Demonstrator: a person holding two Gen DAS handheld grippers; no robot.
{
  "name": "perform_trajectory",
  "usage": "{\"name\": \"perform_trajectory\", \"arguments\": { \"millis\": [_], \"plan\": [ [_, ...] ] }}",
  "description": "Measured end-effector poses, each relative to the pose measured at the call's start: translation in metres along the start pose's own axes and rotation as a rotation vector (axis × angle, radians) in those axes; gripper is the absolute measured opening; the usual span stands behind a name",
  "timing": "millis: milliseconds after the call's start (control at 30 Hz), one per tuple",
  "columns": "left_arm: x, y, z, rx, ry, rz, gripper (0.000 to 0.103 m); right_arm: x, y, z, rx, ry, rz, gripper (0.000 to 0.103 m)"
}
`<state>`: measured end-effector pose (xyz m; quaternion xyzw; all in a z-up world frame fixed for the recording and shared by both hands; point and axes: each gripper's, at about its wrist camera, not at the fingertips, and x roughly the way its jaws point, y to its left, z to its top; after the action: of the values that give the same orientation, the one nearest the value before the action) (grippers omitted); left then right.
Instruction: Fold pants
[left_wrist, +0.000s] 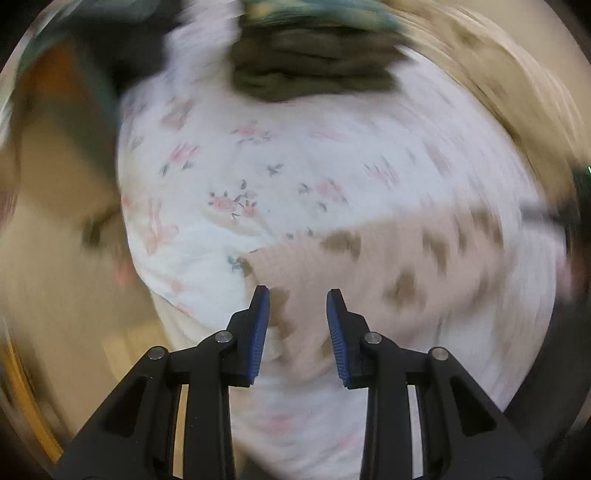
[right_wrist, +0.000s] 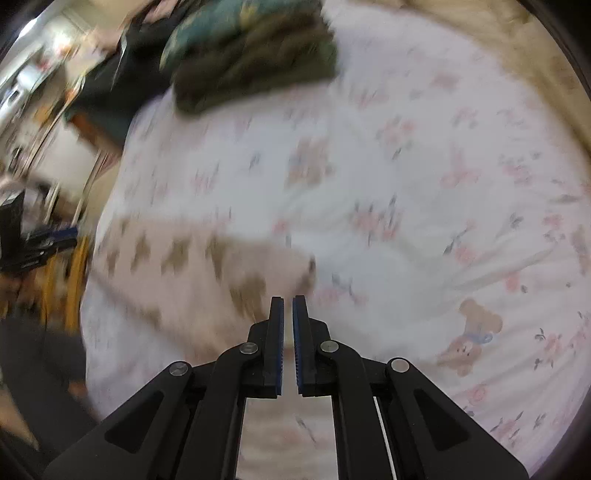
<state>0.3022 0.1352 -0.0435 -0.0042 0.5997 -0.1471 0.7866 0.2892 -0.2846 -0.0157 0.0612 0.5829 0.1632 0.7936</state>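
Blue-padded fingers of the left tool (left_wrist: 298, 295) stand well apart at the bottom centre of the left wrist view, released and holding nothing, above the near corner of the pants (left_wrist: 388, 266). These pants are beige with brown blotches and lie as a flat, already compact shape on the floral bedsheet (left_wrist: 258, 166), in the lower right of that view. In the right wrist view the right tool (right_wrist: 288, 301) has its jaws nearly closed with only a thin slit between them; no cloth shows between the pads, and the pants (right_wrist: 192, 273) lie to the lower left of it. A pile of dark folded clothes (right_wrist: 255, 55) sits at the top of the frame. Both views are heavily blurred.

Judging by this, one fold looks done and neither tool has cloth. The next move likely calls for each tool to open over an edge of the pants and pinch it for a further fold or a lift toward the pile.
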Motion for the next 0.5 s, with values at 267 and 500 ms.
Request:
{"name": "perform_trajectory", "arguments": {
  "millis": [267, 500],
  "plan": [
    [0.082, -0.081, -0.050, -0.051, 0.135, 0.121, 0.028, 0.077, 0.061, -0.025, -0.176, 0.190, -0.033, 0.007],
    [0.057, -0.036, -0.052, -0.188, 0.160, 0.085, 0.033, 0.047, 0.019, -0.022, -0.021, 0.174, -0.007, 0.007]
  ]
}}
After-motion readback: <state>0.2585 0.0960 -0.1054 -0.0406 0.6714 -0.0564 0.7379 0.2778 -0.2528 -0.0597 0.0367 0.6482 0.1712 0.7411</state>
